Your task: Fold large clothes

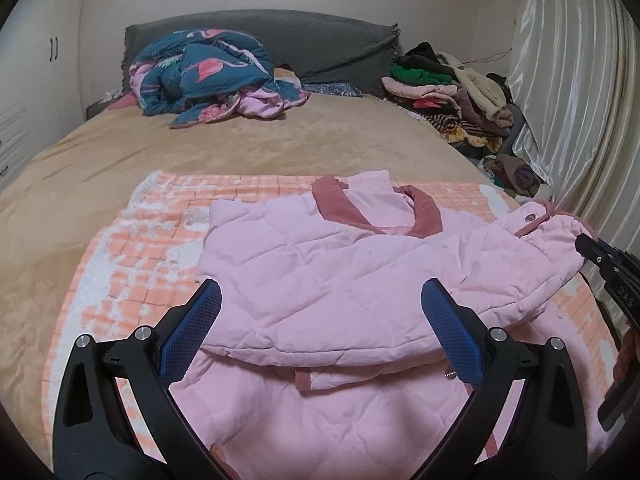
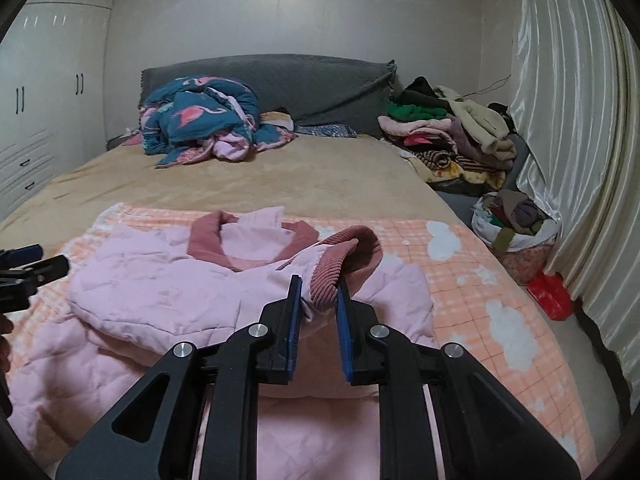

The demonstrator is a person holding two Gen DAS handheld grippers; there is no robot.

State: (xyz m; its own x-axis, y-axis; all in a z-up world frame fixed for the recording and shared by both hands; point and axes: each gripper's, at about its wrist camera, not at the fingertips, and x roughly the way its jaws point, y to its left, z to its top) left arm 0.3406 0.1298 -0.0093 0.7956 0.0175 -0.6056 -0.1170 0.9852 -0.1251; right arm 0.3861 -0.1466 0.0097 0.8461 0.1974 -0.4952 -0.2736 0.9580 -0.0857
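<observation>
Jaws: L wide, R on cuff (image 2: 334, 280)

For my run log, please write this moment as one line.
task: fold jacket | left gripper: open over pink quilted jacket | right gripper: shut on corduroy sleeve cuff | surface: checked blanket

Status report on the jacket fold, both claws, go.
Left claw open, over pink quilted jacket. Right claw shut on corduroy cuff. Jacket on orange checked blanket; nothing in the way.
</observation>
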